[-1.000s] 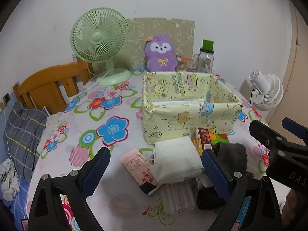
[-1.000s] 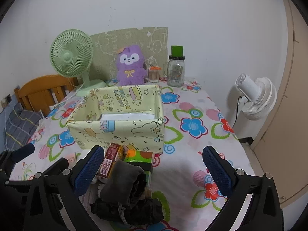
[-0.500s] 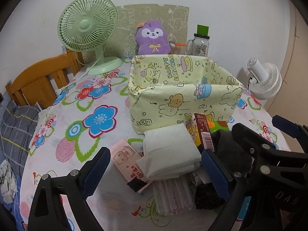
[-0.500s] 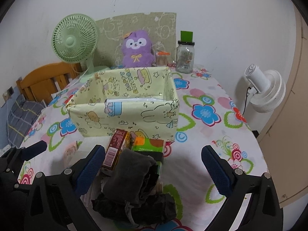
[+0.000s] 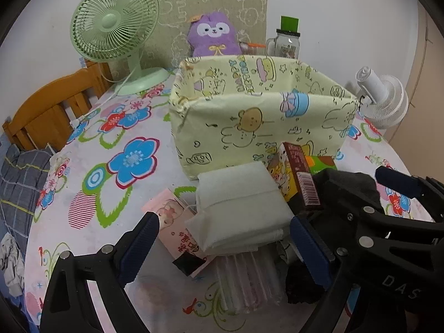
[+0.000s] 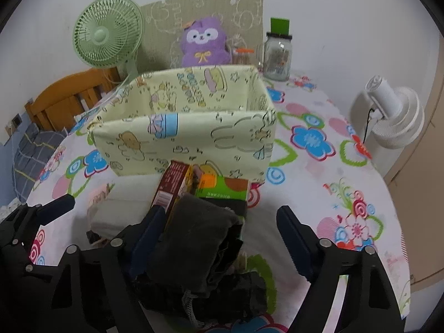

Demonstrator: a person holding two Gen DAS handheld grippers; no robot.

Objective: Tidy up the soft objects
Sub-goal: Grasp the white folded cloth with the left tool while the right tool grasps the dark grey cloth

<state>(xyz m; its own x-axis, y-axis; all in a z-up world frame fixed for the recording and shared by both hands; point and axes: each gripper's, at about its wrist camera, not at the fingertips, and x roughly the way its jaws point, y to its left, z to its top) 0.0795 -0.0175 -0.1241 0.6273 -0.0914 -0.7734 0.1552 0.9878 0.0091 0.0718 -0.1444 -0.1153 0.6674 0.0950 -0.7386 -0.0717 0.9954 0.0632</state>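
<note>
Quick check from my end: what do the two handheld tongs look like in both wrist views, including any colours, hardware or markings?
Both the left tongs and right tongs have matte black plastic arms, silver round rivets and long dark-blue pads. The right tongs' body carries pale "DAS" lettering. No cables or sleeves show.
</note>
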